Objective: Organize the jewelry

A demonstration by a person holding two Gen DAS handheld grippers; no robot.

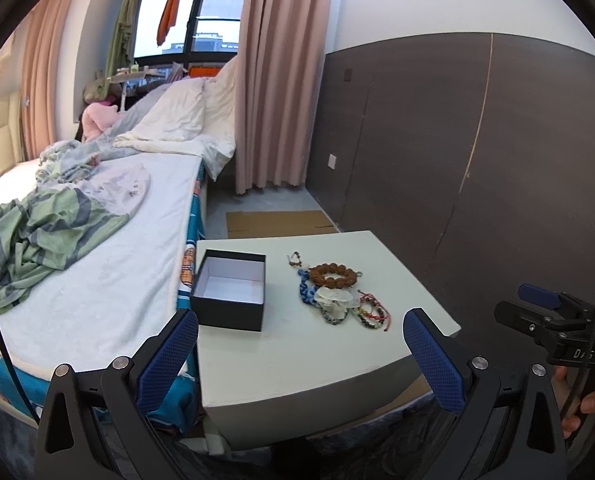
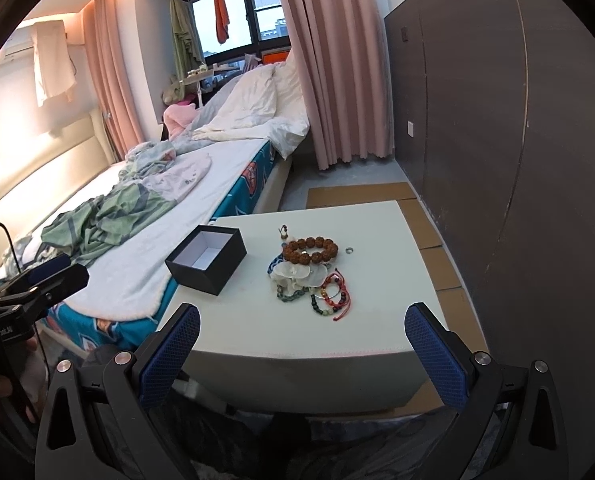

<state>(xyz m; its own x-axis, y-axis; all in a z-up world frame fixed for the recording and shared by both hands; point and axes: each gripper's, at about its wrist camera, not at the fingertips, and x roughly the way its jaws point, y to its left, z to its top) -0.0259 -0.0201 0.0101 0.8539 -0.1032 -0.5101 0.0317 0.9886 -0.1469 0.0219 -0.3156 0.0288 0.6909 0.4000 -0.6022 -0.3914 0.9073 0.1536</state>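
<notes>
White table (image 2: 361, 332) with open black box (image 2: 206, 259), heaped bracelets (image 2: 310, 272).

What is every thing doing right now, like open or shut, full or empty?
Black box: lid off, empty inside.
Brown bead bracelet: on top of the jewelry pile, outside the box.
Small ring: lying alone on the white table.
Left gripper: open, holding nothing.
Right gripper: open, holding nothing.
Pink curtain: pulled partly across.

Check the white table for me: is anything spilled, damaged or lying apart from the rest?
Nothing is spilled or broken. The bracelets lie tangled in one heap beside the open black box, which is empty. One small ring sits alone, just right of the brown bead bracelet, easy to overlook.
</notes>
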